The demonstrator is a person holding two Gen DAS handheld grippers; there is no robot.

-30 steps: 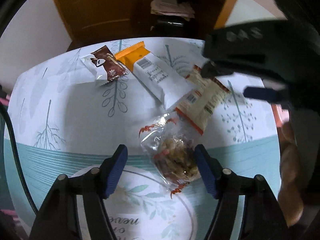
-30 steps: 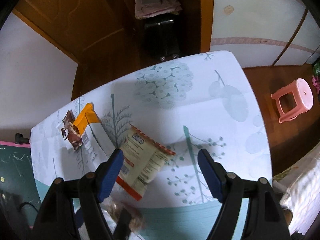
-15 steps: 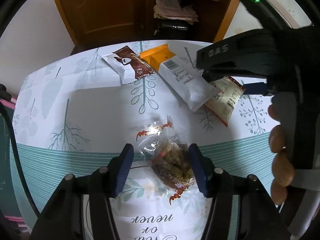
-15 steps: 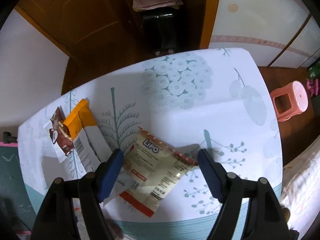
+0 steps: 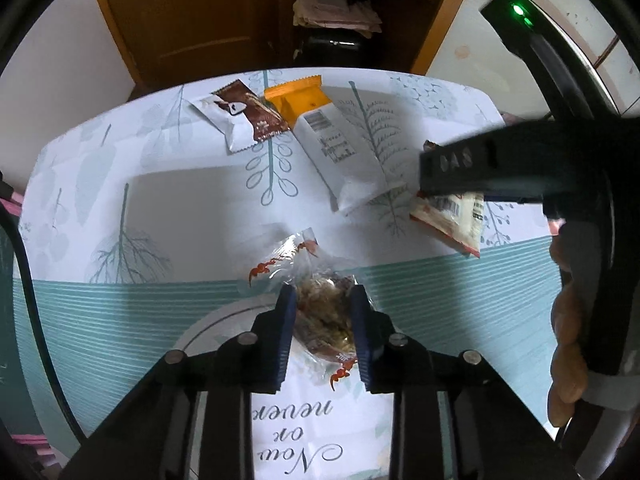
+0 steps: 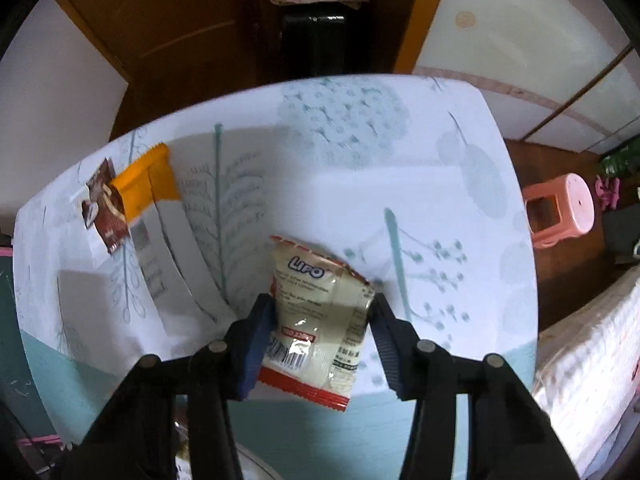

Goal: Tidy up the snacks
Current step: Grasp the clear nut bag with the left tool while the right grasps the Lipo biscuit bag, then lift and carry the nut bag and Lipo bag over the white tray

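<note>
The table (image 6: pixel 460 152) has plenty of bare cloth toward its far right corner; beyond that edge a pink stool (image 6: pixel 560 210) stands on the floor. Along the far left side lie a brown packet (image 5: pixel 244 114) and, just beside it, an orange-and-white packet (image 5: pixel 332 144). At the near edge sits a round printed plate (image 5: pixel 216 322). The left gripper (image 5: pixel 323 328) points level over its rim, blue pads pinched on a clear bag of nuts (image 5: pixel 320 308). The right gripper (image 6: pixel 322 330) tilts downward — its pads squeeze both sides of the Lipo packet (image 6: pixel 320 316), close to the white wrapper's end.
</note>
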